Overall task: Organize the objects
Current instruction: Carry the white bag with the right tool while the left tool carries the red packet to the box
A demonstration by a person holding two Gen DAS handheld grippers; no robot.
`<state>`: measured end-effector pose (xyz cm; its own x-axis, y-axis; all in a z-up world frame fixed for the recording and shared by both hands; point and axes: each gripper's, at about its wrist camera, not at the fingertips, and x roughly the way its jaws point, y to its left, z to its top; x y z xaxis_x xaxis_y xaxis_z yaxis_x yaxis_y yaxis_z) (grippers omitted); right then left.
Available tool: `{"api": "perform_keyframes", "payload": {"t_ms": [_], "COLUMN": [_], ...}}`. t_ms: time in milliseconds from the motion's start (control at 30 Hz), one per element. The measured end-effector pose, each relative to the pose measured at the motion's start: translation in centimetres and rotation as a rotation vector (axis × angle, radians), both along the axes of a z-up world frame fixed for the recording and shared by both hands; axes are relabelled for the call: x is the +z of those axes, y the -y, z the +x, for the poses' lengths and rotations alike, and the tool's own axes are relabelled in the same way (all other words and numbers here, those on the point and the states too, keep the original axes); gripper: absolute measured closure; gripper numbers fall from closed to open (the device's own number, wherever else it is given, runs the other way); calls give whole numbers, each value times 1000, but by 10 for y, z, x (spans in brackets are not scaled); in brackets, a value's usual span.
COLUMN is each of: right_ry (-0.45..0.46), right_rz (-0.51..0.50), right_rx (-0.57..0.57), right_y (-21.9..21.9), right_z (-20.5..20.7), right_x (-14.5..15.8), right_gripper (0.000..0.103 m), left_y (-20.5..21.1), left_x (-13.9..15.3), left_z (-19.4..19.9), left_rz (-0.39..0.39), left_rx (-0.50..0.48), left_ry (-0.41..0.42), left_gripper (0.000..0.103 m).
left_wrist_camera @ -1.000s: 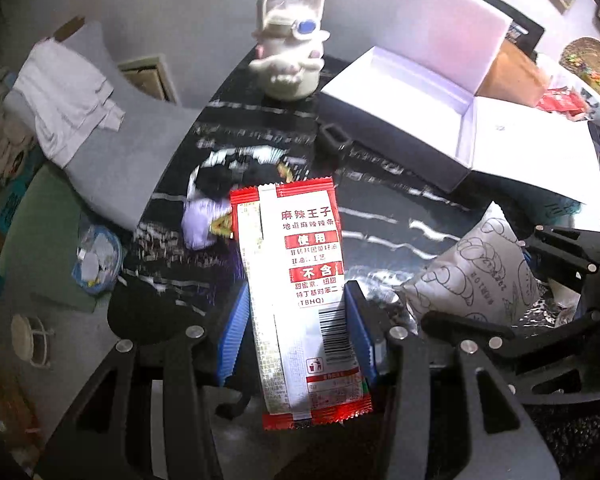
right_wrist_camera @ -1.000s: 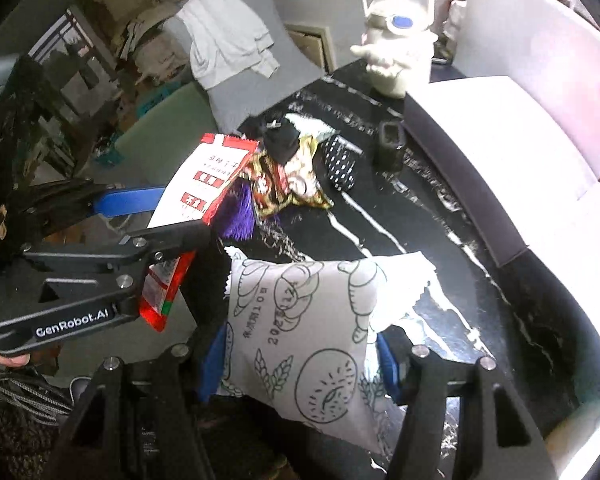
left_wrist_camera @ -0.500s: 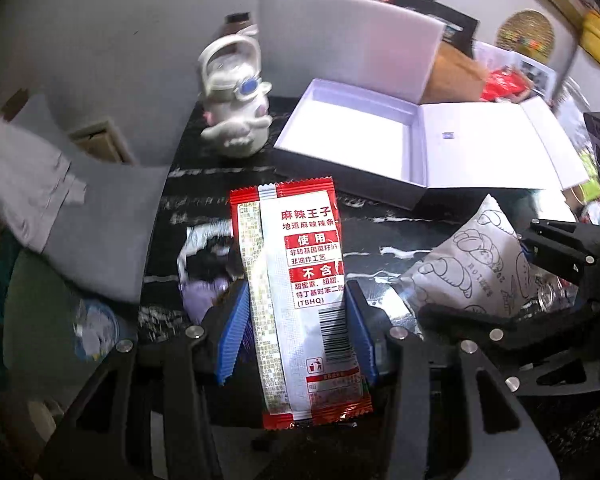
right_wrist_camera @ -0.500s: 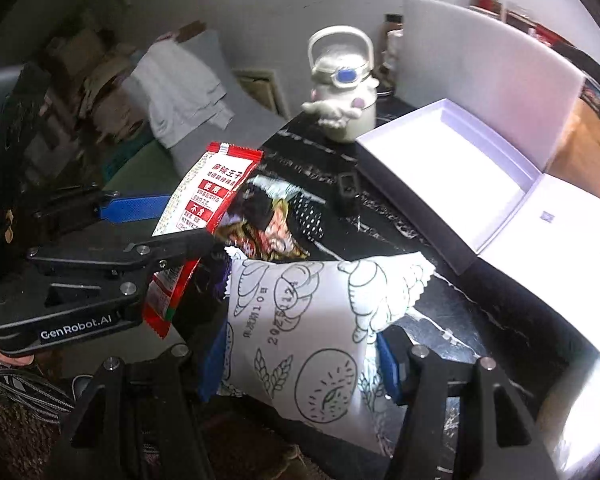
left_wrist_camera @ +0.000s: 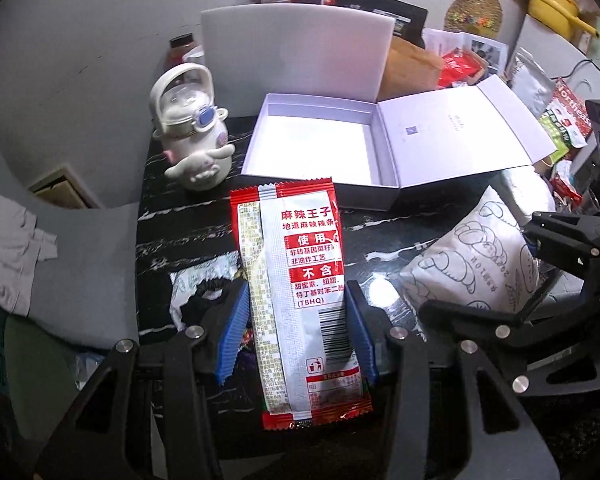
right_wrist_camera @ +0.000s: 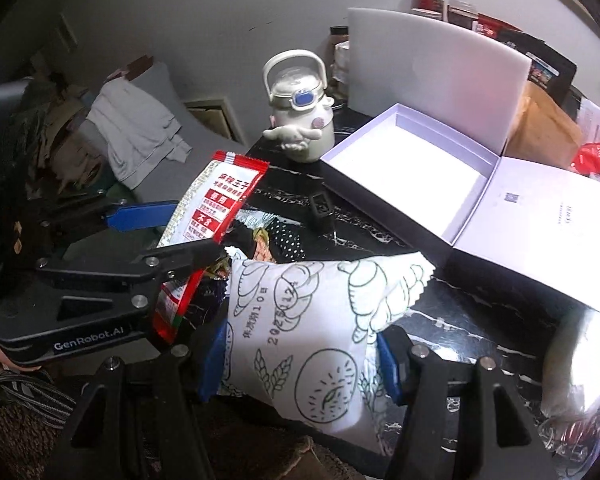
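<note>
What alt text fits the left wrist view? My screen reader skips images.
The left claw grips a red and white snack packet above a black marbled table. Behind it sit an open white cardboard box and a cream cartoon bottle; the right claw holds a white printed pouch.

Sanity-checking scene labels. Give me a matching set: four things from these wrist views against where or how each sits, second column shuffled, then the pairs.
Things:
1. red snack packet
2. white bread-print bag
3. white box
4. cartoon water bottle

States:
A. open and empty on the table
B. clamped in the right gripper
C. standing upright beside the box
D. clamped in the left gripper

Pairs: 1-D, 2-B, 3-A, 4-C
</note>
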<state>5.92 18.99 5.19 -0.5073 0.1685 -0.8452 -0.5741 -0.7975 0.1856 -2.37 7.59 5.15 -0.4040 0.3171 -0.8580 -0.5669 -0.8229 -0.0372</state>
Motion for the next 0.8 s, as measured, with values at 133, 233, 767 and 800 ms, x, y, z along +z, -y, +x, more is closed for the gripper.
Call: {"api": "perform_keyframes", "payload": {"t_ms": [133,233,767,800], "right_ry": [11,18,13,14], "right_rz": [0,10,-9,-12], "right_rx": [-25,-39,-53,-53], "right_y": [-9,-23,-99,-103], "right_z": [0,-1,-25,-26], "right_x": [1,3,-1,-2], "right_gripper": [41,41,41,41], "left_y": [-12,-24,-66,-69], "left_x": [-1,-3,-14,-15], "left_z": [-12,-25,-103,-108], "left_rz": [14,18,-27,-31], "left_rx": [-35,-56,-102,-105], "left_ry": [15,27,49,52], "left_gripper": [57,57,57,57]}}
